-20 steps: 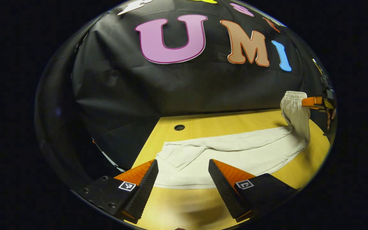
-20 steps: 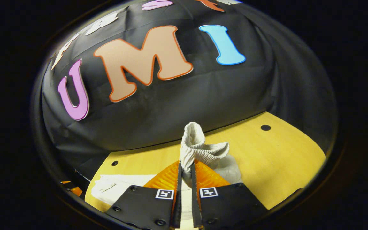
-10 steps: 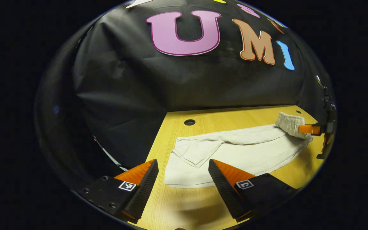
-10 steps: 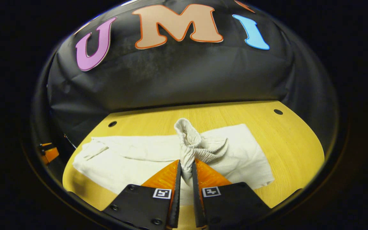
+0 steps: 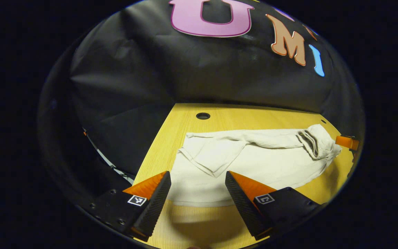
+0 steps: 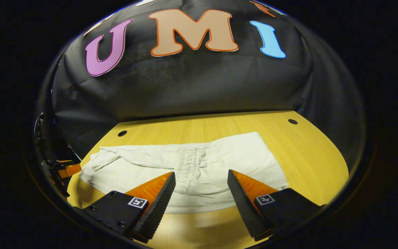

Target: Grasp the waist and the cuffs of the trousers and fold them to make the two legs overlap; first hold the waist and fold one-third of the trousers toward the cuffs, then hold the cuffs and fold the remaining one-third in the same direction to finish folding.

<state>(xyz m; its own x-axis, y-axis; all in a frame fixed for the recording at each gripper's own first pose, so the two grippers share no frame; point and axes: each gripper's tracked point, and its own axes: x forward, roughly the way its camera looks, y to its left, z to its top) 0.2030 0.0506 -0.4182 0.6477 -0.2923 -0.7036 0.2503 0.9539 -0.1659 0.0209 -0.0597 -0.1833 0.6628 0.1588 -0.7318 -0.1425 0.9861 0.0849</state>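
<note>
- In the right gripper view, our right gripper [image 6: 200, 193] sat at the bottom of the frame with its fingers spread apart, holding nothing.
- Just beyond them lay the cream trousers [image 6: 199, 169], mid-frame, flat on the yellow worktop [image 6: 309, 159]; the gathered waist [image 6: 187, 166] was folded over the legs.
- In the left gripper view, our left gripper [image 5: 197, 193] was likewise open, before the cuffs [image 5: 206, 157] at centre.

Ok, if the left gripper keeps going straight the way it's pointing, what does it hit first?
Most likely the trousers: the open left gripper points at their near edge on the table, with the loose cuff end just beyond. How high it sits above the cloth is hard to judge.
</note>
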